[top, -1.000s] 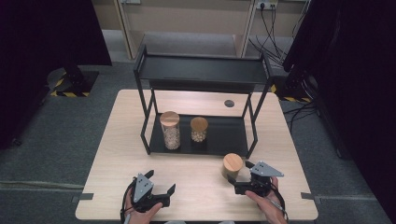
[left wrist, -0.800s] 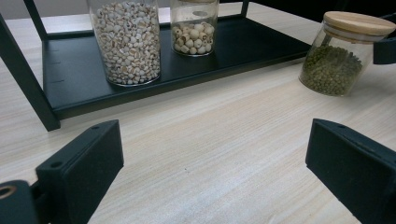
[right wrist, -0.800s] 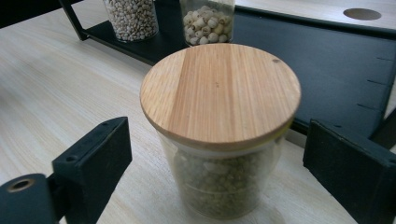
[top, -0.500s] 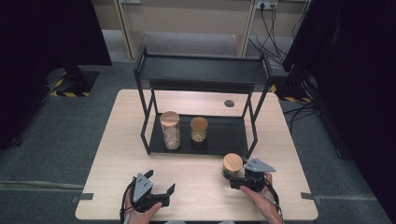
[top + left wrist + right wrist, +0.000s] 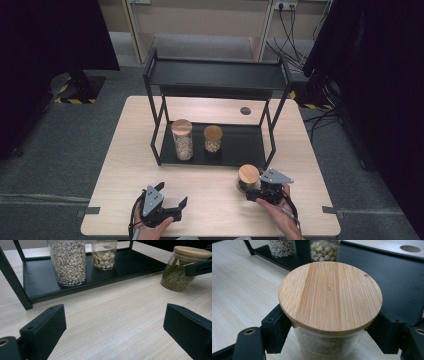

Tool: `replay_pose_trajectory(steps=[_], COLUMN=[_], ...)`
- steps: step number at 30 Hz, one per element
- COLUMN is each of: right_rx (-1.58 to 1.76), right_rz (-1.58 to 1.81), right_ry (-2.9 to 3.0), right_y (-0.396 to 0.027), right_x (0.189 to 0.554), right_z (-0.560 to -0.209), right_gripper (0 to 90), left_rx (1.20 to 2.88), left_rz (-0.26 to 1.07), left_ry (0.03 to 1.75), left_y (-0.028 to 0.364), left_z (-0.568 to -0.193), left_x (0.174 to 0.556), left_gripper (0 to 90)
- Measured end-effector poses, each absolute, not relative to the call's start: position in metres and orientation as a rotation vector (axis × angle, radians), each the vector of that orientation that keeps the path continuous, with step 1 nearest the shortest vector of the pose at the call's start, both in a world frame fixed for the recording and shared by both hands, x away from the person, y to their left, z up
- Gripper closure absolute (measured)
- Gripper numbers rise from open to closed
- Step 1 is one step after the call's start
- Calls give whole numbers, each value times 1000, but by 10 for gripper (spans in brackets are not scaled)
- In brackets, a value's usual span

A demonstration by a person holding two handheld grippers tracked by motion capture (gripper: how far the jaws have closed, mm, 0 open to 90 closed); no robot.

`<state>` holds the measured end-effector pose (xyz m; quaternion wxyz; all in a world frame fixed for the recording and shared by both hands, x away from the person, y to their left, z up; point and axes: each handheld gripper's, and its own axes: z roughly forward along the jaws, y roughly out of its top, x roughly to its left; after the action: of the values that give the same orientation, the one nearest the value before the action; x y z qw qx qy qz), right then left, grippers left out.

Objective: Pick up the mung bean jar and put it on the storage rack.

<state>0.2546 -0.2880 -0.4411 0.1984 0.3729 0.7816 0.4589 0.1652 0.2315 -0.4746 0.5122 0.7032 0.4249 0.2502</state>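
Big pale wooden table takes the stage, and across its far half stands the black metal rack, upper shelf bare, lower tray carrying two jars. There's the tall jar of pale grains on the left of that tray, and just beside it the short jar with rounder white seeds, both wearing wooden lids. Now down front right, on the table just outside the rack's near right leg, sits the green bean jar, wooden lid on top. The right gripper has just been closing, and there it is, both black jaws clamped against the glass right under the lid! Over at the near left, the left gripper hangs low over bare wood, jaws spread wide with nothing between them, well apart from the jar.
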Motion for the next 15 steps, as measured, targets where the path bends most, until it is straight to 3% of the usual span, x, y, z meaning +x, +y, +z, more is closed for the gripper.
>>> replay_pose_trajectory(steps=[15], right_rx=[1024], right_rz=[1285], right_ry=[2159], right_y=[-280], right_x=[258], right_z=[-431], right_gripper=[254], left_rx=[1693], left_rz=[602], left_ry=[1023], left_y=[232], left_z=[-475], left_x=[165], left_gripper=[40])
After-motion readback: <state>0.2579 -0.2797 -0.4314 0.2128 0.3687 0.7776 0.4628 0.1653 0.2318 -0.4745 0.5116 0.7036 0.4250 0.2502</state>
